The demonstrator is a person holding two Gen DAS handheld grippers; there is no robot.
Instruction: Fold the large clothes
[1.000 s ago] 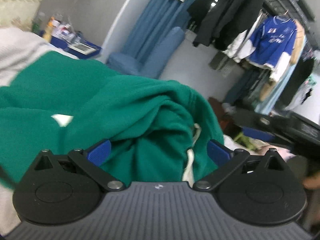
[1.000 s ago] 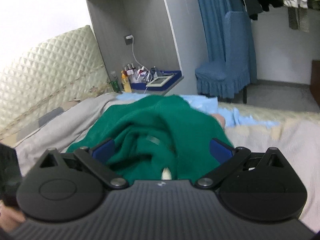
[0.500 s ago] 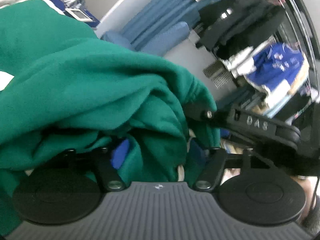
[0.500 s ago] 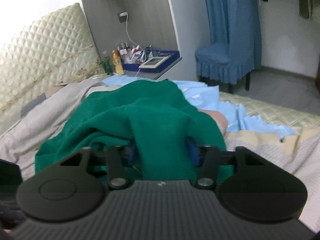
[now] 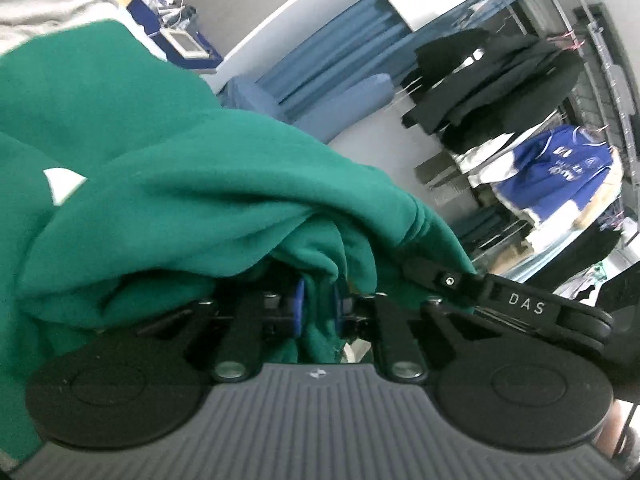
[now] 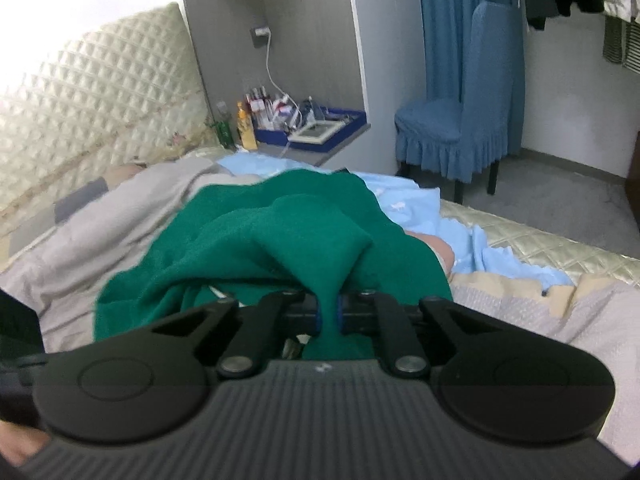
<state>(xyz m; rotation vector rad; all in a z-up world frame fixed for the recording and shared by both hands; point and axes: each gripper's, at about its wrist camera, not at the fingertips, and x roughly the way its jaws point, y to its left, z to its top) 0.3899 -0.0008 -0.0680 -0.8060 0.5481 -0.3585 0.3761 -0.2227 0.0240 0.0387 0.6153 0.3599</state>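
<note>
Right wrist: right claw (image 6: 328, 314) pinches green sweatshirt (image 6: 280, 232) fold; left claw (image 5: 318, 312) likewise.

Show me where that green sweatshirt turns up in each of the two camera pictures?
Left wrist view: the green sweatshirt fills the left and middle, a fold pinched in the left tongs.
Right wrist view: it lies mid-picture on the bed, a fold pinched in the right tongs.
Shared landmark: the blue chair.
</note>
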